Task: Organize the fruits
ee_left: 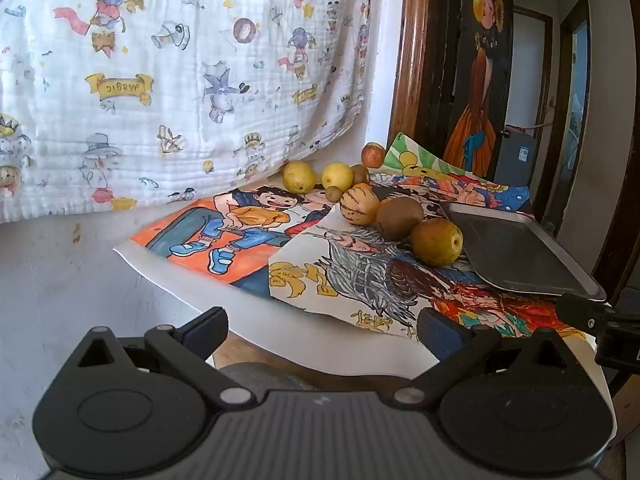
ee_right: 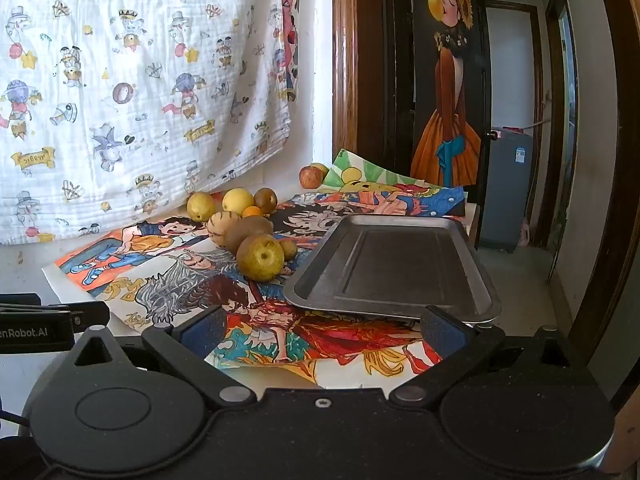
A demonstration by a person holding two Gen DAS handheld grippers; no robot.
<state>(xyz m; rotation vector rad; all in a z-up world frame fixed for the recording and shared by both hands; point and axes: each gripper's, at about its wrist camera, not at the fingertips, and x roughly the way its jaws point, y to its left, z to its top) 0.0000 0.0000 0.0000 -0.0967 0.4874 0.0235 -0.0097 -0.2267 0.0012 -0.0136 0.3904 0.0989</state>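
Your left hand-held gripper (ee_left: 322,330) and right hand-held gripper (ee_right: 322,330) both have their fingers spread apart, holding nothing. The metal tray (ee_right: 394,266) lies empty on the counter (ee_left: 60,280). The fruits cluster just left of the tray: the nearest pear (ee_right: 260,257) almost touches its rim, and the apple (ee_right: 311,176) sits behind it.

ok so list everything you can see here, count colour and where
tray: 1, dark grey metal, empty, right side of table
pear: 1, yellow-green, nearest fruit, just left of tray
kiwi: 1, brown, behind pear
striped melon: 1, tan, beside kiwi
lemons: 2, yellow, by the wall
apple: 1, red, far back
drawings: several, multicoloured, covering the table
blanket: 1, white printed, hanging behind
left gripper: black, open, empty
right gripper: black, open, empty
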